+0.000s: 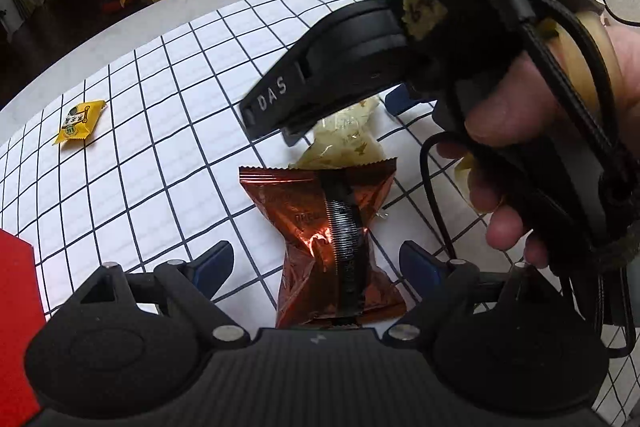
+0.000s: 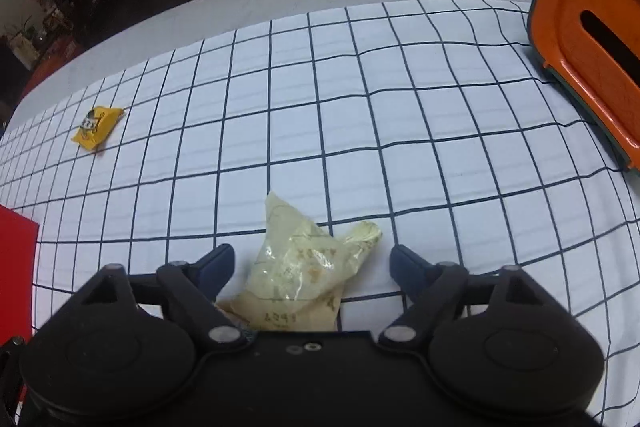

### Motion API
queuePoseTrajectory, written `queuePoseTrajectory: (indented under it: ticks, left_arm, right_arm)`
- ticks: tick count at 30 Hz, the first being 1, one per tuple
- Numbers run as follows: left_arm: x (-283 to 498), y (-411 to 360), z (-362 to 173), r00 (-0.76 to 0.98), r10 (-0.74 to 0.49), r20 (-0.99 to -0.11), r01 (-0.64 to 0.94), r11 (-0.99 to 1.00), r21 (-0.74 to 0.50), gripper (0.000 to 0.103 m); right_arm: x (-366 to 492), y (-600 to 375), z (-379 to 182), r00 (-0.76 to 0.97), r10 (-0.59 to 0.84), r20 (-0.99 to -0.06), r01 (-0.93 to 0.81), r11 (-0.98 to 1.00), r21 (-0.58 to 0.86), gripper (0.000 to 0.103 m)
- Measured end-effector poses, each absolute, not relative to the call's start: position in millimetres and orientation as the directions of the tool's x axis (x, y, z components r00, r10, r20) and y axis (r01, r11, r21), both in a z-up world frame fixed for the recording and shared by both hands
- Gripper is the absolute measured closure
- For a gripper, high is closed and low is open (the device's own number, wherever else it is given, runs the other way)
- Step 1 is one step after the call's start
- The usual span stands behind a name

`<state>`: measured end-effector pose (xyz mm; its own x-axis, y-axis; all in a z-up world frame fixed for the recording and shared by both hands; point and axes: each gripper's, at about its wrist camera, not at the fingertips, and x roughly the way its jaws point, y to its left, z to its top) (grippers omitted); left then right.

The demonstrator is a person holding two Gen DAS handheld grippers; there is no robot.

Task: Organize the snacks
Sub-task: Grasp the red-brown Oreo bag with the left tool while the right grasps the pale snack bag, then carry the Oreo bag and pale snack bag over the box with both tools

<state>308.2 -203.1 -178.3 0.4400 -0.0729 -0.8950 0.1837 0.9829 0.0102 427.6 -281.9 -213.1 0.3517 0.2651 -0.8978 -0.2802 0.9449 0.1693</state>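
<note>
Copper snack packet [image 1: 332,247] between spread left jaws, cream packet [image 2: 304,271] between right.

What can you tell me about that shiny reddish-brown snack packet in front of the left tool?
The reddish-brown packet looks like crinkly metallic foil, pillow-shaped with crimped ends and a dark ribbed seam running lengthwise. It appears sealed and lies flat on the checked tablecloth, between the open left gripper fingers without touching them. Its far end overlaps the pale yellow packet.

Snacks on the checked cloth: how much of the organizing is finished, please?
Nothing looks sorted yet. The open left gripper straddles the copper packet; the open right gripper straddles the pale packet. Neither is gripped. The yellow packet lies apart, untouched.
</note>
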Motion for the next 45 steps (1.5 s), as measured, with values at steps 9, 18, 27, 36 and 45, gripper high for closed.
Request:
queuePoseTrajectory:
  ticks: [9,18,27,36,45]
  left_arm:
    - [312.3,-203.9,-184.2,0.411,-0.09,-0.907,0.19,0.982,-0.011,0.054]
    - [302.6,-197.3,-176.6,0.426,-0.092,-0.9,0.161,0.987,-0.025,0.062]
    - [285.1,-173.1,-166.2,0.443,-0.085,-0.892,0.089,0.995,-0.051,0.068]
    - [252.9,-144.5,-140.4,0.472,-0.108,-0.875,0.036,0.994,-0.104,0.068]
    - [207.6,-114.7,-100.5,0.521,-0.139,-0.842,0.001,0.987,-0.163,0.068]
  right_arm:
    - [427.3,-280.4,-209.7,0.364,0.263,-0.893,-0.294,0.943,0.158,0.054]
    - [418.5,-298.5,-199.1,0.399,0.286,-0.871,-0.29,0.941,0.176,0.066]
    - [390.7,-323.4,-174.6,0.419,0.334,-0.845,-0.295,0.93,0.221,0.067]
    - [339.6,-333.8,-145.0,0.418,0.388,-0.821,-0.347,0.904,0.25,0.067]
    - [284.3,-319.5,-110.9,0.421,0.436,-0.795,-0.407,0.875,0.264,0.067]
